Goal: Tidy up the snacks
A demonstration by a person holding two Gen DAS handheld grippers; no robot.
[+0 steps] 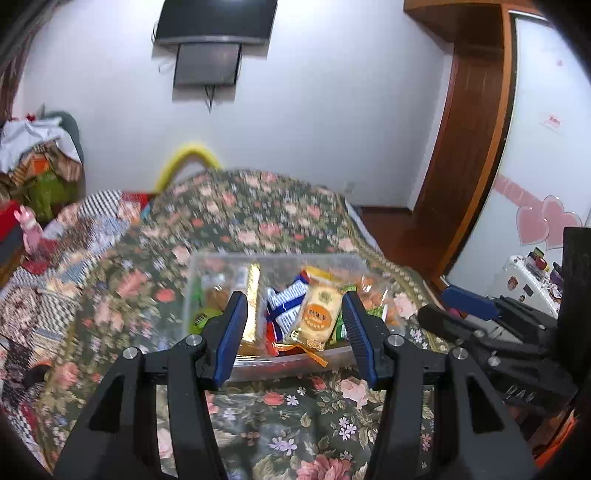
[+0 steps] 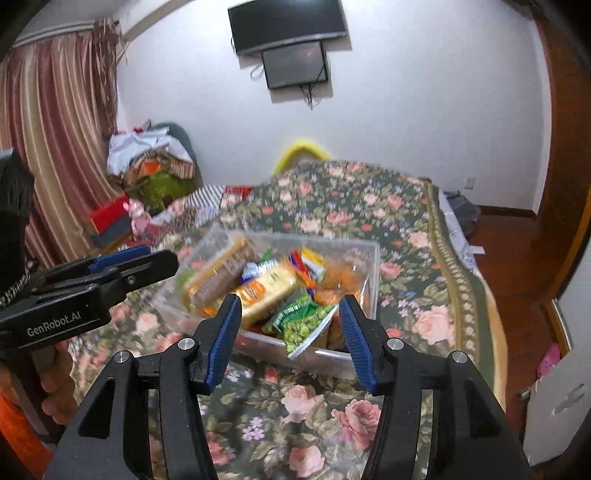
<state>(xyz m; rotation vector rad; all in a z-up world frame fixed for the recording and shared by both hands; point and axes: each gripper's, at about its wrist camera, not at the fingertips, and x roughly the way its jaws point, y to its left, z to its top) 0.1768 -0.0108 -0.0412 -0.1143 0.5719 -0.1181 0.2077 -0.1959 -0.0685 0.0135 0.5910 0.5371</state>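
two views. left wrist – the left gripper (image 1: 293,314) has its jaws apart, gripping nothing, with the clear box (image 1: 207,266) of snacks (image 1: 317,314) just beyond them on the floral bedspread (image 1: 258,206). right wrist – the right gripper (image 2: 290,317) also has its jaws apart and empty, the same box ahead.

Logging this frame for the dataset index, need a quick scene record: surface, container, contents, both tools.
surface: bed with floral bedspread
container: clear plastic box on the bedspread
contents: mixed snack packets, among them a yellow biscuit pack, a green pea packet, a gold bar
left tool: open, nothing between the fingers, in front of the box
right tool: open, nothing held, in front of the box
background: wall-mounted screen, striped curtain
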